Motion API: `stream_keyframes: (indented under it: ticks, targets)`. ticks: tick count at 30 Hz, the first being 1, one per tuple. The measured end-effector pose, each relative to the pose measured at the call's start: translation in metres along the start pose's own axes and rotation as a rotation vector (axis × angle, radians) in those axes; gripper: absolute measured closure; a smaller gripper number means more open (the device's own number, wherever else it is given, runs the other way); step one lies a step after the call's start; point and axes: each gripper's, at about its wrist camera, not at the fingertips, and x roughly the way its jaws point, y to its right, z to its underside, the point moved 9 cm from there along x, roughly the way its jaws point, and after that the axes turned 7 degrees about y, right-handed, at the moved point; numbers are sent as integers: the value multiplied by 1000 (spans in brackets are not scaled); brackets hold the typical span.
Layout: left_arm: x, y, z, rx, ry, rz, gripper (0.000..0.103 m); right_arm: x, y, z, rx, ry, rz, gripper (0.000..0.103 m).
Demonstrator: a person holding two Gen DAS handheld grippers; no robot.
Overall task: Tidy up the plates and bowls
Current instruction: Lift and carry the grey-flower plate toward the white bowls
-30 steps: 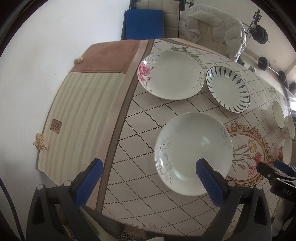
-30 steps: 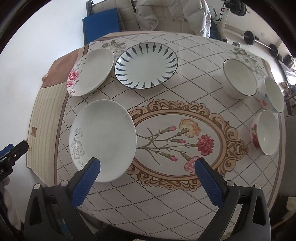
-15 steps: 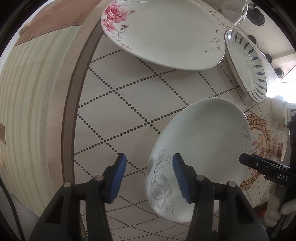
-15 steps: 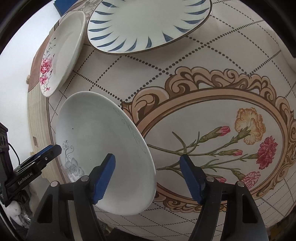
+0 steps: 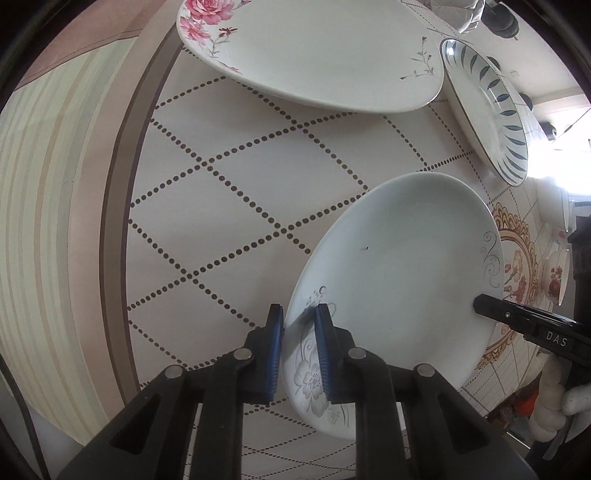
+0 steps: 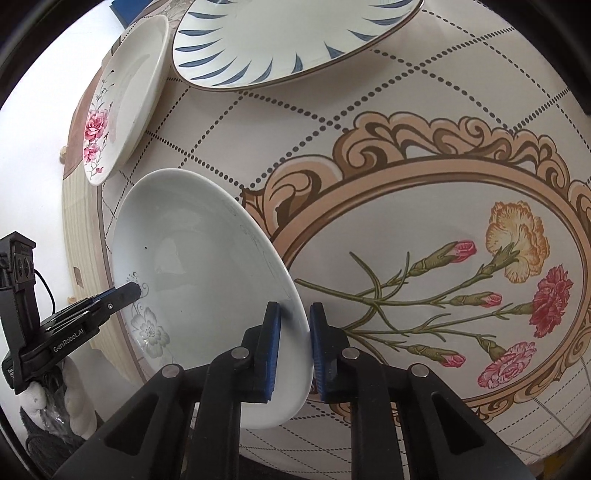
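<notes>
Since the earlier frame I narrowed both grippers: left gripper (image 5: 298,341), marked "GenRobot.AI", and right gripper (image 6: 294,345), marked "DAS", clamped the grey-flowered plate (image 5: 402,266) rim.

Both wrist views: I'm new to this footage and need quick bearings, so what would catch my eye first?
The white plate with a grey flower fills the foreground, with the left gripper closed over its near-left rim and the right gripper over its opposite edge. Behind it lie the pink-rose plate and the blue-leaf plate. The tablecloth's carnation medallion lies right of the held plate.
</notes>
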Motion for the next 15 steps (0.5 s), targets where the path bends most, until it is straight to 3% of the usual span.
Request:
stream_keyframes:
  ticks: [7, 15]
  targets:
    - [-5, 25, -4, 20, 22, -23, 90, -19, 17, 3, 13, -34, -23, 87]
    - [-19, 88, -16, 89, 47, -3, 90, -65, 54, -6, 51, 32, -43, 88]
